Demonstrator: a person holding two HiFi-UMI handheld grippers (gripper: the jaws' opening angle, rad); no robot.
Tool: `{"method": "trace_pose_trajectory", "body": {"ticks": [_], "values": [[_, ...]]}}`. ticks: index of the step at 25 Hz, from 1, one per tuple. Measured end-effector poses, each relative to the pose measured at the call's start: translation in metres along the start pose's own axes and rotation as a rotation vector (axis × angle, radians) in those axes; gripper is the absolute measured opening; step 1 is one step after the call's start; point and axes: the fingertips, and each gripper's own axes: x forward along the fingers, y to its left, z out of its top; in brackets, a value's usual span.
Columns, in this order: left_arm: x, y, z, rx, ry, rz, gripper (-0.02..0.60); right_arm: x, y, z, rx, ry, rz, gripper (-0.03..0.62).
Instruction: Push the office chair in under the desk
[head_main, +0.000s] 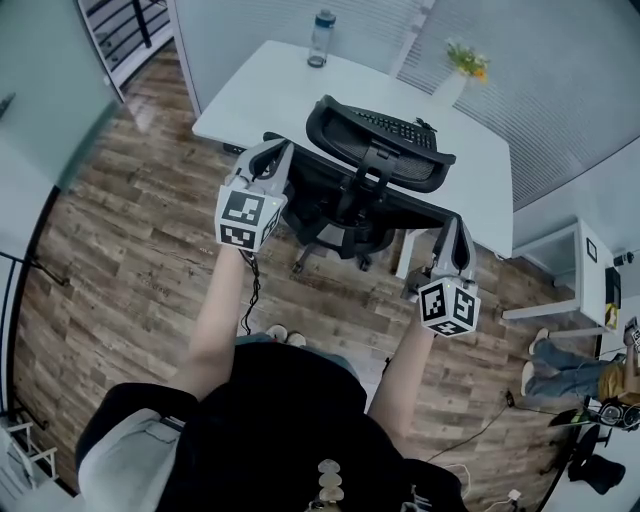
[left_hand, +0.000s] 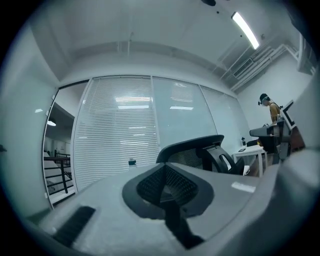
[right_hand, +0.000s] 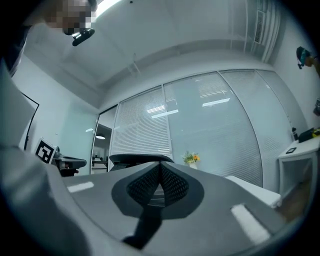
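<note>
Wood-floored underfoot, looking steeply down on the black mesh office chair, finding it drawn up to the near edge of the white desk, backrest and headrest facing 6 o'clock. Holding the left hand-held gripper at 9 o'clock of the chair back, jaws pressed together on nothing, tips just beside the armrest; not managing to tell whether touching. Holding the right hand-held gripper at 4 o'clock of the chair, likewise closed and empty. Noticing a water bottle at the desk's 11 o'clock and a vase of yellow flowers at 1 o'clock.
</note>
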Motion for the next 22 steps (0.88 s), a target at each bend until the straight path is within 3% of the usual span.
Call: {"method": "trace_pose_trajectory", "body": {"ticks": [8,22], "values": [[0.003,-0.008,0.003,0.041,0.013,-0.002,0.008,-0.005,-0.004,-0.010,-0.030,0.033,-0.020,0.005],[0.003,-0.020,-0.008,0.034,0.024,-0.054,0.008,-0.001,-0.002,-0.012,-0.075,0.063,0.009,0.005]]}}
